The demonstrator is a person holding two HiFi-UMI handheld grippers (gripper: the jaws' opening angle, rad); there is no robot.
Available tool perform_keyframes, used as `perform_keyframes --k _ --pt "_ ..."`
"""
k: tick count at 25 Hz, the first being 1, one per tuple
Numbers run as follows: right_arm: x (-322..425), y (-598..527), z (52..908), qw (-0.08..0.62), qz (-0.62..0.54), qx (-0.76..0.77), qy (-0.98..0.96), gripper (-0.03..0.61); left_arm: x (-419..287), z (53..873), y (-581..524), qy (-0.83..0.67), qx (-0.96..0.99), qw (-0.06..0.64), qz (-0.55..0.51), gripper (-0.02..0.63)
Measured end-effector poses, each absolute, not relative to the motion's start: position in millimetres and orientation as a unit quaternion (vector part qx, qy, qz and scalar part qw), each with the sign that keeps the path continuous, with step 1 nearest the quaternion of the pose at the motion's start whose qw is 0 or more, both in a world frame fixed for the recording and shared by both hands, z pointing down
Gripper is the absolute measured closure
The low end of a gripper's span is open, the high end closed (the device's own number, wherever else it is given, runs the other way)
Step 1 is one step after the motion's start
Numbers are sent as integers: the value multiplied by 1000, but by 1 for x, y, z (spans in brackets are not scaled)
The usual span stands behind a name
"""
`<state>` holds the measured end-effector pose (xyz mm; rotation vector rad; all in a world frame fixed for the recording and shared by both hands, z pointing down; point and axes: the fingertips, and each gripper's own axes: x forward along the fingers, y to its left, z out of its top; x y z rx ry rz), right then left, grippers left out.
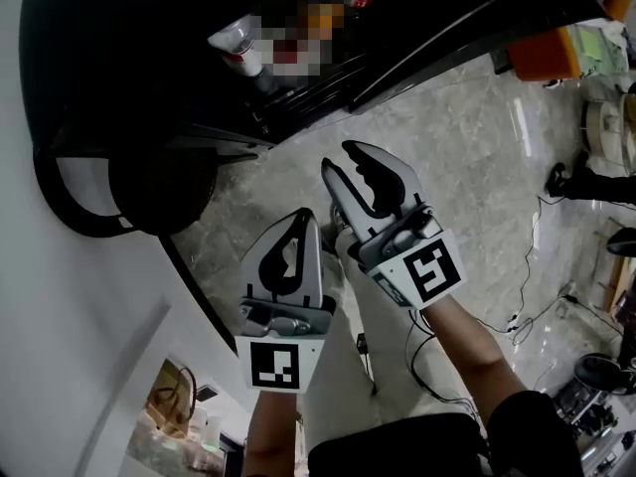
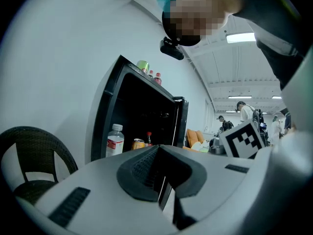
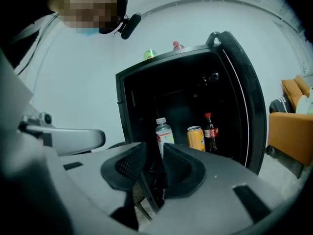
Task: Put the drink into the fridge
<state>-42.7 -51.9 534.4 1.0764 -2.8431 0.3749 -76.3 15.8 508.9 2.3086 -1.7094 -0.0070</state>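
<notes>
Honestly, no text here is actually readable. In the right gripper view the water bottle (image 3: 164, 133) near dead centre inside the fridge (image 3: 120, 111) has a white label with a red band, but the print is just mush. The yellow can (image 3: 195, 138) at its 3 o'clock shows no lettering I can make out. Same for the dark bottle (image 3: 210, 132) with the red cap and red label further toward 3 o'clock. In the head view, the left gripper (image 1: 306, 214) has a square marker (image 1: 274, 365) at about 6 o'clock. The right gripper (image 1: 339, 157) has another marker (image 1: 432, 271) at about 4 o'clock. Both are black-and-white block patterns, not words or numbers.
</notes>
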Motion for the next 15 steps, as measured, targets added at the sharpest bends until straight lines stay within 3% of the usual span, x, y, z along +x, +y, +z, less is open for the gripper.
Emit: perform_keyframes --k 5,11,15 --pt "-40 -27 522 27 126 350 -928 555 -80 497 32 -593 796 121 -2 604" --pt "-47 8 496 47 127 334 -933 565 -94 488 55 -616 773 148 -23 604" --pt "-47 15 469 57 110 336 -934 565 -106 464 51 -623 772 127 -14 604"
